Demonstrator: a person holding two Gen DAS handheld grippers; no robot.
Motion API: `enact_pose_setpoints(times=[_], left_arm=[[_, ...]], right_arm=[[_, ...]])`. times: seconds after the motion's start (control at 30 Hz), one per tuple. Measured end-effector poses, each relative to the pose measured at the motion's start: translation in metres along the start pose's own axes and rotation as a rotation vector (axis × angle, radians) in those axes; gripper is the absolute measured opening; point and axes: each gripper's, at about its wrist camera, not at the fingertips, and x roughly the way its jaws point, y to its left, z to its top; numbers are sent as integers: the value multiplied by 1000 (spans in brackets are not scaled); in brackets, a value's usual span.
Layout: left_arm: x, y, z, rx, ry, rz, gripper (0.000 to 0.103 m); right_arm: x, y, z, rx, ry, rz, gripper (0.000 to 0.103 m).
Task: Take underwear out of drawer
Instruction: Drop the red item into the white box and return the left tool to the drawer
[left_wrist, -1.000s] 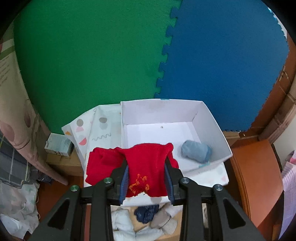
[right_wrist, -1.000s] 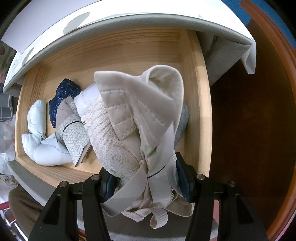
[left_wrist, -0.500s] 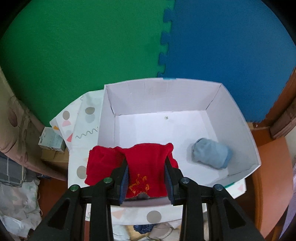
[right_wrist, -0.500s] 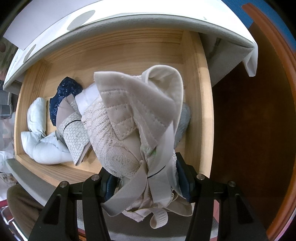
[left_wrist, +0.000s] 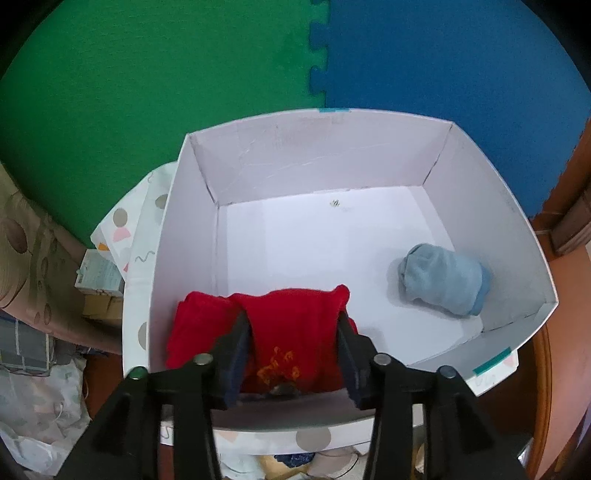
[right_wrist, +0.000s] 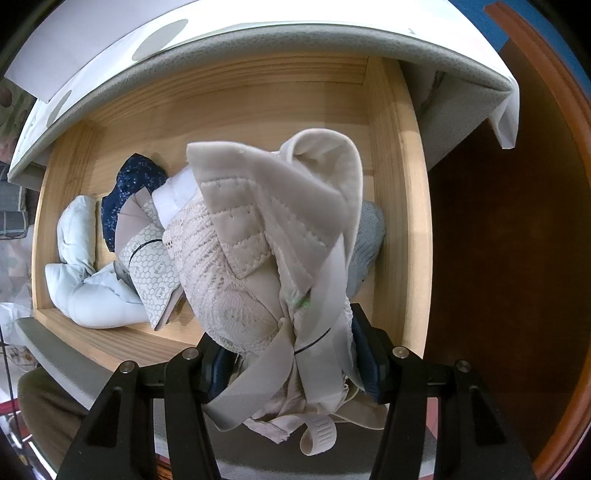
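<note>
In the left wrist view the white box (left_wrist: 192, 229) is the landmark. To its left lie a patterned cloth (left_wrist: 122, 225) with dots and squiggles and a small carton (left_wrist: 98, 275). Inside the box, at its near left corner, sits the red garment (left_wrist: 291, 325), between the pads of the left gripper (left_wrist: 293, 332). The jaws have just been opening, and the red garment is still between them, touching both pads; whether they still press on it I cannot tell. Further right in the box, near its right wall, lies a rolled pale blue garment (left_wrist: 443, 278), well apart from the red one. Behind the box, a green mat (left_wrist: 147, 74) joins a blue mat (left_wrist: 443, 66).

In the right wrist view the wooden drawer (right_wrist: 399, 184) is the landmark. At its left end lies a white bundle (right_wrist: 85, 273), and beside that a dark blue speckled piece (right_wrist: 129, 192) and a folded piece with a honeycomb print (right_wrist: 151, 258). Over the middle and right part of the drawer hangs the beige bra (right_wrist: 266, 236), lace and padded cups bunched together, straps dangling at the near edge. The right gripper (right_wrist: 291, 354) is clamped on its lower part, pointing down into the drawer. A grey piece (right_wrist: 369, 236) shows behind the bra, against the drawer's right wall. Right of the drawer is brown floor (right_wrist: 498, 258).
</note>
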Motion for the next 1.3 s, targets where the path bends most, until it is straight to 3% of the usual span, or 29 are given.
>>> enact_pose_setpoints(times=[0.27,0.73,1.0,1.1,1.3], left_arm=[[-27,-7,4,24,-59,-26,61],[-100,17,-30,55,-155,-2,61],[-117,52,-84,54,-177,75,61],[-101,66,-118,33,-152,122,61],[-59,91,-175,-72,-70,138,61]], right_arm=[[0,-1,0,1,3,0,53],[0,2,0,-4,3,-11,53],[-4,12,-1,-25,-20,-44,52],[-6,13,-2,-16,-37,-46,52],[-10,21,-9,-39,-61,-64,52]])
